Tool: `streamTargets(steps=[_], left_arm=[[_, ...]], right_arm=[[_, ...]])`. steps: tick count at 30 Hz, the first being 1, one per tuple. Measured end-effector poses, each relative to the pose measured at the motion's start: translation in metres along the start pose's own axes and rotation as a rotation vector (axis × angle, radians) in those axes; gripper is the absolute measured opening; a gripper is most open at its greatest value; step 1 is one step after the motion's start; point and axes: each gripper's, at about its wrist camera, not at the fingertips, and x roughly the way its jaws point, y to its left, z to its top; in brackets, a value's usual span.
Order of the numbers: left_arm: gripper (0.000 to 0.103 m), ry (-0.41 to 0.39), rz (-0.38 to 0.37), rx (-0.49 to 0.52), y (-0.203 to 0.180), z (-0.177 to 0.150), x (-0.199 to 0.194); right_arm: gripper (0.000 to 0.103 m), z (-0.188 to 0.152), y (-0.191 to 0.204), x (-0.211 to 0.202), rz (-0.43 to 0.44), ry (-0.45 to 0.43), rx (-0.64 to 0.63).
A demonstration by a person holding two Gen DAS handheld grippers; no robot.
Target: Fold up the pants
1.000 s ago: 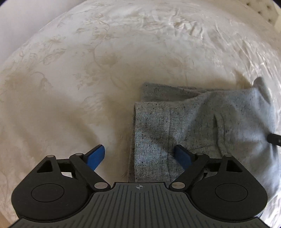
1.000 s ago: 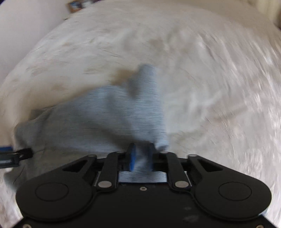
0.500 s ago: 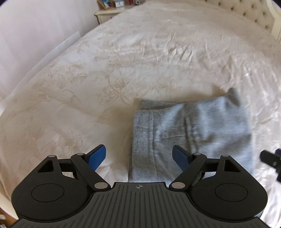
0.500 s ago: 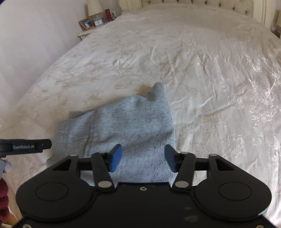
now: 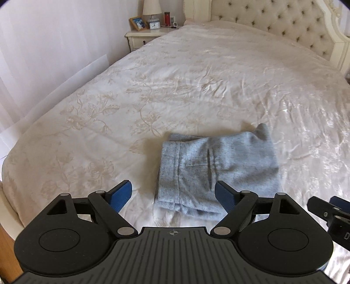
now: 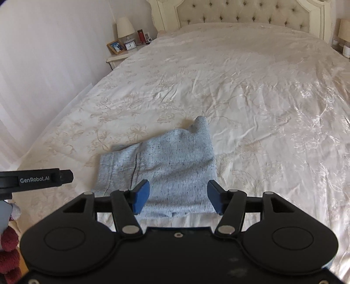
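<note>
The grey pants point(image 5: 216, 168) lie folded into a compact bundle on the cream bedspread point(image 5: 175, 87), near the bed's front edge. They also show in the right wrist view point(image 6: 161, 168), with one corner sticking up at the far end. My left gripper point(image 5: 174, 194) is open and empty, held above and in front of the bundle's left end. My right gripper point(image 6: 178, 196) is open and empty, above the bundle's near edge. The right gripper's tip point(image 5: 328, 207) shows at the left view's right edge. The left gripper's finger point(image 6: 43, 177) shows at the right view's left edge.
A nightstand point(image 6: 120, 56) with a lamp, photo frame, clock and red bottle stands at the far left by the tufted headboard point(image 6: 240, 13). A white wall point(image 5: 54, 54) runs along the bed's left side. A dark red fuzzy item point(image 6: 8, 251) sits at lower left.
My right gripper opened and let go of the pants. Both grippers have pulled back and up from the bundle, so more of the bed and the headboard shows.
</note>
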Motion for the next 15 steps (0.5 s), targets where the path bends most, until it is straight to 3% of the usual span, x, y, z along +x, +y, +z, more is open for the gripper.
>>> streamTargets(steps=[15], left_arm=[[0.083, -0.004, -0.009, 0.029, -0.019, -0.029, -0.031]], right_arm=[[0.063, -0.027, -0.003, -0.046, 0.014, -0.037, -0.002]])
